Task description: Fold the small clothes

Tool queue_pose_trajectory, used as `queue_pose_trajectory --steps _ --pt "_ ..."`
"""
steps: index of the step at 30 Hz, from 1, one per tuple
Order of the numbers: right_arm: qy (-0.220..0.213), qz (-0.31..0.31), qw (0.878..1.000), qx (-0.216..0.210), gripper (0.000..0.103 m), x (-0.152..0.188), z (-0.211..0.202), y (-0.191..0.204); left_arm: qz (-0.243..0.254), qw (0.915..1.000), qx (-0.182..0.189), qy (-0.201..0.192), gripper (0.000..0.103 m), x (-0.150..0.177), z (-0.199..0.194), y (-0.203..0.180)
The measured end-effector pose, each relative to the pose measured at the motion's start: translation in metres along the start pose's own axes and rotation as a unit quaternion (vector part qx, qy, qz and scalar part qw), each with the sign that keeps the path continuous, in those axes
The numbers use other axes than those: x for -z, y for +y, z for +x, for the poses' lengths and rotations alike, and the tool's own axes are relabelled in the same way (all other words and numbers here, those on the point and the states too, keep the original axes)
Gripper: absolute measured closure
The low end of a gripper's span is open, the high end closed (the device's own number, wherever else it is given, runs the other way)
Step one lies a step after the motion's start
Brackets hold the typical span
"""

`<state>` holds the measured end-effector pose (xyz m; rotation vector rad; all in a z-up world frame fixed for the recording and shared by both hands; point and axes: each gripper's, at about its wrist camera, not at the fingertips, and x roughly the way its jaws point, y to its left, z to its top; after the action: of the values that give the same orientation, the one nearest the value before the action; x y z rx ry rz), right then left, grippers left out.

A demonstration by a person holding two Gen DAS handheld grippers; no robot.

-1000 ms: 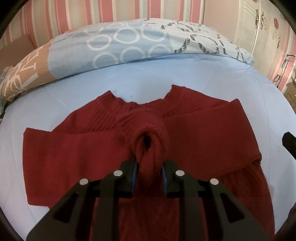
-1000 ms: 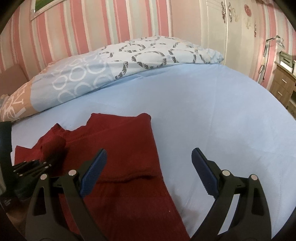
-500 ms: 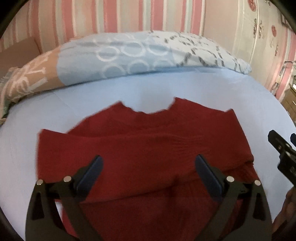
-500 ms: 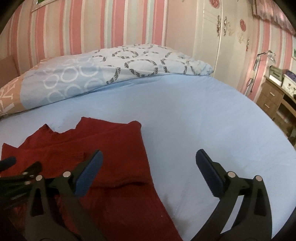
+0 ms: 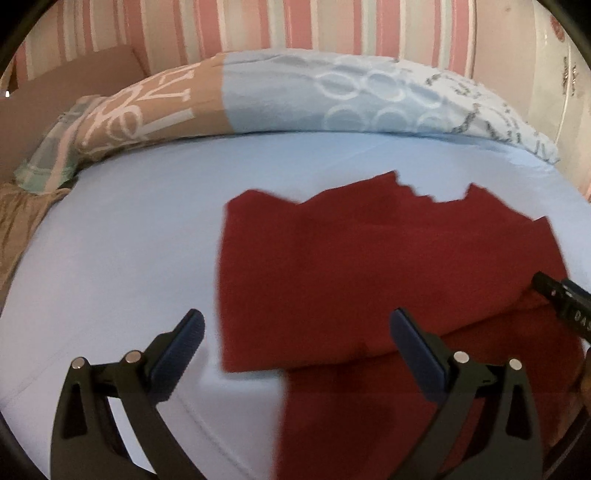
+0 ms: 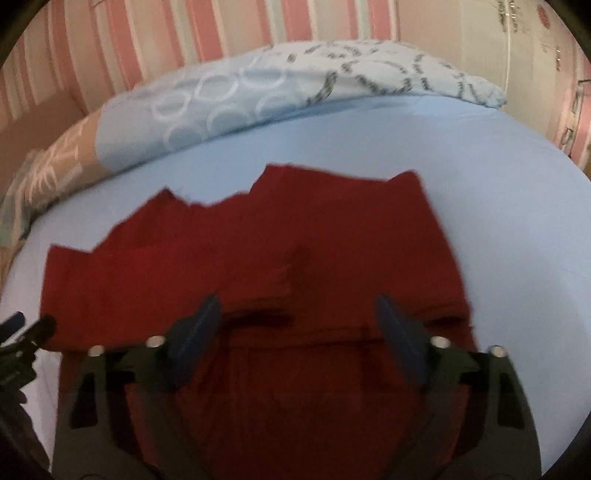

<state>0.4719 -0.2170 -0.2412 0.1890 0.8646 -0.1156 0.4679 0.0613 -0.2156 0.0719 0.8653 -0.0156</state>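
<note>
A dark red knitted sweater (image 5: pixel 369 266) lies flat on the light blue bed sheet (image 5: pixel 122 243), both sleeves folded across its front. My left gripper (image 5: pixel 295 339) hangs wide open over the sweater's lower left edge, holding nothing. The right gripper (image 6: pixel 297 328) is over the middle of the sweater (image 6: pixel 258 251), above the edge of the folded sleeve. Its jaws are closing, with cloth below and between them, but the pads do not press on it. The tip of the right gripper (image 5: pixel 561 302) shows at the right edge of the left wrist view.
A rolled duvet (image 5: pixel 314 92) with blue and tan patterns lies along the far side of the bed, under a pink striped wall (image 5: pixel 258 26). A white wardrobe (image 5: pixel 554 74) stands at the right. Bare sheet spreads left of the sweater and to its right (image 6: pixel 517 240).
The left gripper let go of the sleeve, opened wide and moved left. The right gripper moved left and down over the sweater and its jaws have narrowed.
</note>
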Motion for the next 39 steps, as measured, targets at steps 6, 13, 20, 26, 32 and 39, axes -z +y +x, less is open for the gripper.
queue_pose_trajectory --steps 6,13,20,26,32,39 --pt "0.014 0.015 1.000 -0.020 0.037 0.002 0.025 0.003 -0.018 0.9997 -0.015 0.010 0.002 0.008 0.003 0.026" --pt "-0.016 0.003 1.000 -0.013 0.094 -0.014 0.016 0.000 -0.017 0.9995 -0.026 0.010 0.002 0.008 0.003 0.030" --pt "-0.051 -0.019 0.998 0.036 0.095 -0.027 0.005 -0.027 -0.017 0.9991 -0.035 0.019 0.002 0.006 0.011 0.026" --pt "-0.043 -0.063 0.993 0.089 0.093 -0.030 0.015 -0.048 -0.025 0.9984 -0.048 0.018 0.002 -0.002 0.023 0.023" --pt "0.010 -0.081 0.990 0.118 0.056 -0.031 0.034 -0.060 -0.010 0.9957 -0.068 0.061 0.001 -0.001 0.058 0.012" --pt "0.020 -0.104 0.983 0.149 0.026 -0.024 0.033 -0.074 -0.002 0.9941 -0.087 0.064 0.001 0.007 0.050 0.017"
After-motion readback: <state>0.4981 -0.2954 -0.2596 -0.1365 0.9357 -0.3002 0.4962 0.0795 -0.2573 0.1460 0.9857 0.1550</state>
